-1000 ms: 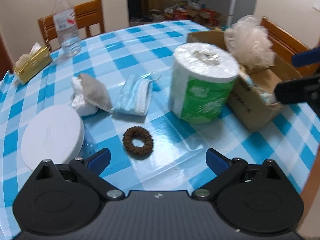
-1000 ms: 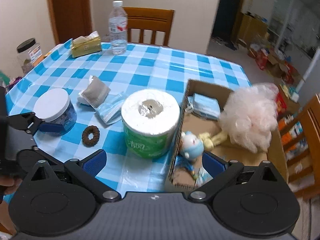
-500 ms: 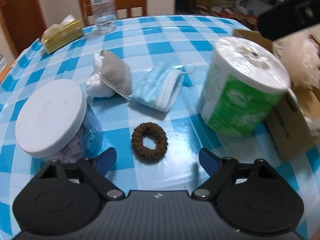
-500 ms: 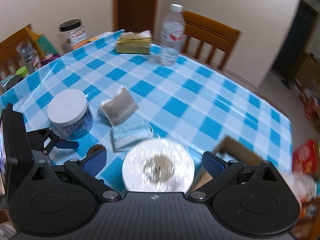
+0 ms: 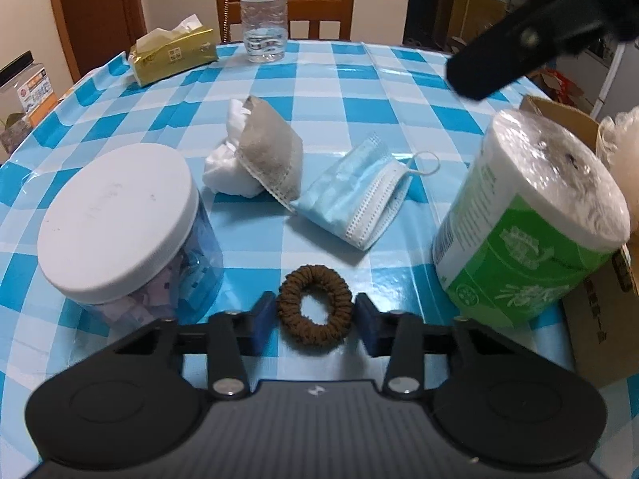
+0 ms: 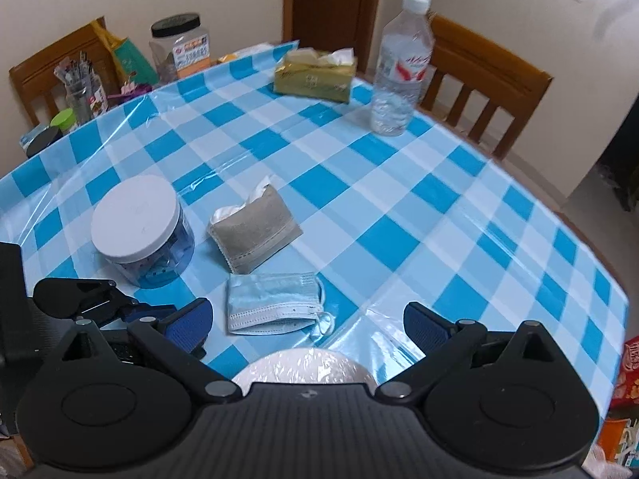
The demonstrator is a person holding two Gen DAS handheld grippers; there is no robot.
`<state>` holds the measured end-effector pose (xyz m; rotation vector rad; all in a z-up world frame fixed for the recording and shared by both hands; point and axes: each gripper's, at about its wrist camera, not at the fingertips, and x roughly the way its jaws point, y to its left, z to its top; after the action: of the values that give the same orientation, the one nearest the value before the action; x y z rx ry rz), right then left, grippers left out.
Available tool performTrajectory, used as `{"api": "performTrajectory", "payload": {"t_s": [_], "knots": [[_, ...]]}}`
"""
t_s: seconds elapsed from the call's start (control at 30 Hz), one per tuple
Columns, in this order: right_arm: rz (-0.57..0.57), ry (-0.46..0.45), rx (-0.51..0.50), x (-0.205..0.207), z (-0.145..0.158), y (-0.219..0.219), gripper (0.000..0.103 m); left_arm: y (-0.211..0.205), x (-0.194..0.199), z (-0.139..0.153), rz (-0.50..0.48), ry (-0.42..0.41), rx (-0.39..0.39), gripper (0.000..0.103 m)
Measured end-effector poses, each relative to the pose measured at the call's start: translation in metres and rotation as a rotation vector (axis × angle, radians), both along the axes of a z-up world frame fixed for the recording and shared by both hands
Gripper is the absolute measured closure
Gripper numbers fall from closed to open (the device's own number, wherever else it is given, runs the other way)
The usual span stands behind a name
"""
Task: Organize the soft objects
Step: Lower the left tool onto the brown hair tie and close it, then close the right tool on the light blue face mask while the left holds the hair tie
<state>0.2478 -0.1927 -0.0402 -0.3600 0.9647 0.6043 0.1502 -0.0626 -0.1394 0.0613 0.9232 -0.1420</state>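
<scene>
Two blue fingers (image 5: 261,325) of the left gripper (image 5: 315,325) stood narrowed on either side of the brown hair tie (image 5: 315,305), just touching or nearly touching its rim, so the hold looked begun rather than firm; whether they truly gripped it I could not tell. The hair tie lay flat on the checked counter (image 5: 359,80), which let the fingers come in low from both sides. Beyond the hair tie lay the blue face mask (image 5: 355,195), and beside that the grey pouch (image 5: 271,159) on white cloth, both probably waiting their turn. Left of the hair tie stood the white-lidded jar (image 5: 120,227); right of it the wrapped paper roll (image 5: 531,231), against the cardboard box (image 5: 599,311), likely the destination. The right gripper (image 6: 307,325) hung wide open and empty above the paper roll, free to help.
</scene>
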Motion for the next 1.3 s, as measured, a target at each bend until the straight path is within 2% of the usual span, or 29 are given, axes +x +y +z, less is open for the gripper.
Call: {"api": "performTrajectory", "payload": {"t_s": [0.23,0.37,0.47,0.67,1.07,1.17,1.3], "knots": [[0.06,0.181,-0.022,0.037,-0.03,0.022,0.0,0.006,-0.003,0.001,0.022,0.006,-0.027,0.067],[0.089,0.267,-0.067,0.057,-0.051,0.041,0.0,0.011,-0.007,0.002,0.024,0.018,-0.034,0.067],[0.096,0.322,-0.131,0.071,-0.07,0.057,0.0,0.013,-0.009,0.002,0.017,0.024,-0.04,0.067],[0.073,0.436,-0.179,0.087,-0.096,0.072,0.0,0.014,-0.012,0.002,0.004,0.022,-0.058,0.067],[0.058,0.465,-0.264,0.091,-0.114,0.099,0.0,0.018,-0.01,0.003,-0.001,0.029,-0.084,0.067],[0.06,0.451,-0.289,0.089,-0.119,0.101,0.003,0.018,-0.009,0.003,-0.004,0.031,-0.082,0.067],[0.056,0.418,-0.3,0.083,-0.117,0.101,0.017,0.019,-0.009,0.003,-0.005,0.033,-0.085,0.067]]}}
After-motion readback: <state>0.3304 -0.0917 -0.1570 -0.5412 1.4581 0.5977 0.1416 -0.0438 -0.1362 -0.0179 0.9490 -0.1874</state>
